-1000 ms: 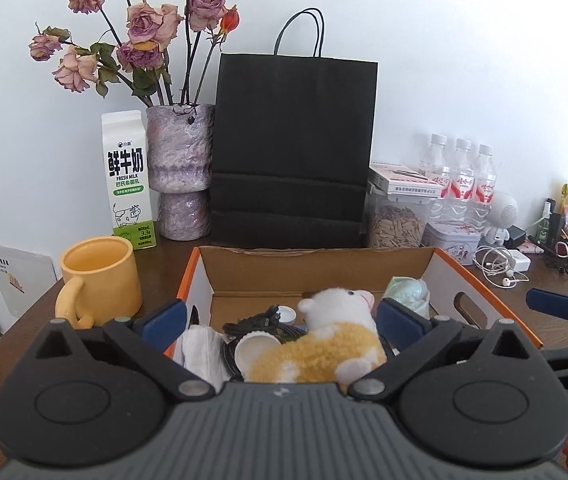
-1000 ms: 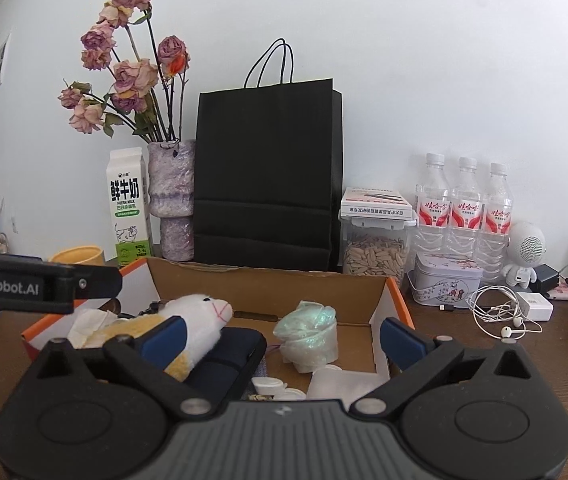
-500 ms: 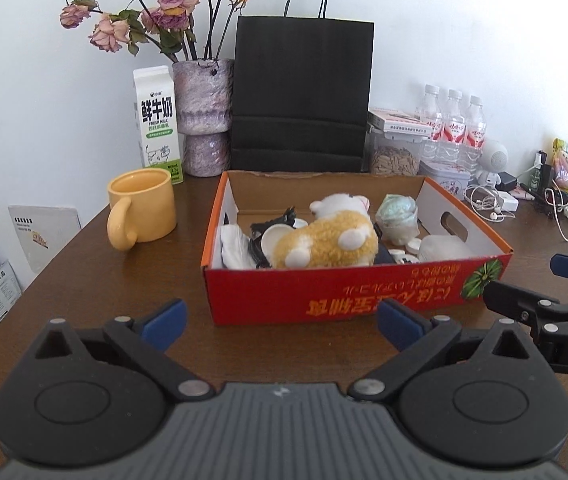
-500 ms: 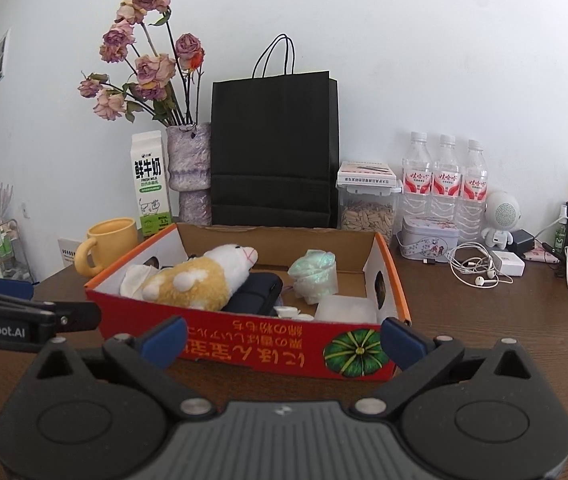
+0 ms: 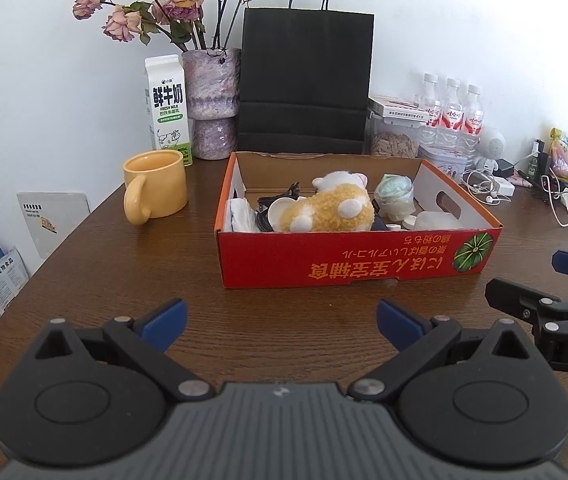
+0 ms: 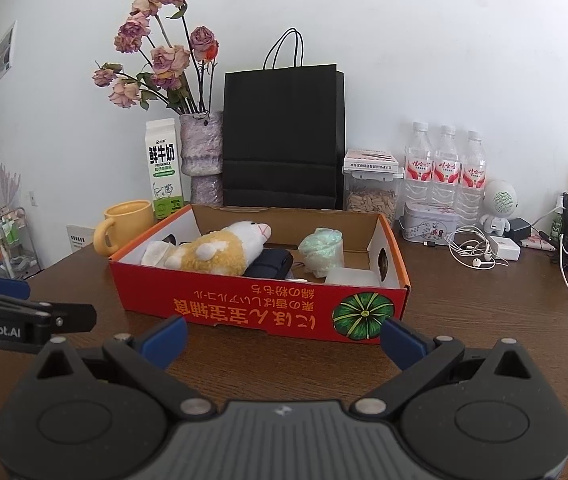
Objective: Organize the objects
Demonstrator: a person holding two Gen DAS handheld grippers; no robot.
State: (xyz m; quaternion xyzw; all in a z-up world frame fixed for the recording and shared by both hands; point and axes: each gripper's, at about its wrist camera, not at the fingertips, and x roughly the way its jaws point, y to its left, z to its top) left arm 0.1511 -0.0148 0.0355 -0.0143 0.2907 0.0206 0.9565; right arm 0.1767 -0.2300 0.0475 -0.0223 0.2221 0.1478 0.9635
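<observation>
Three water bottles (image 6: 446, 168), one mug (image 5: 156, 186)

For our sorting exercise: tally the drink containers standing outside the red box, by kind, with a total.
Water bottles: 3
Milk carton: 1
Yellow mug: 1
Total: 5
</observation>
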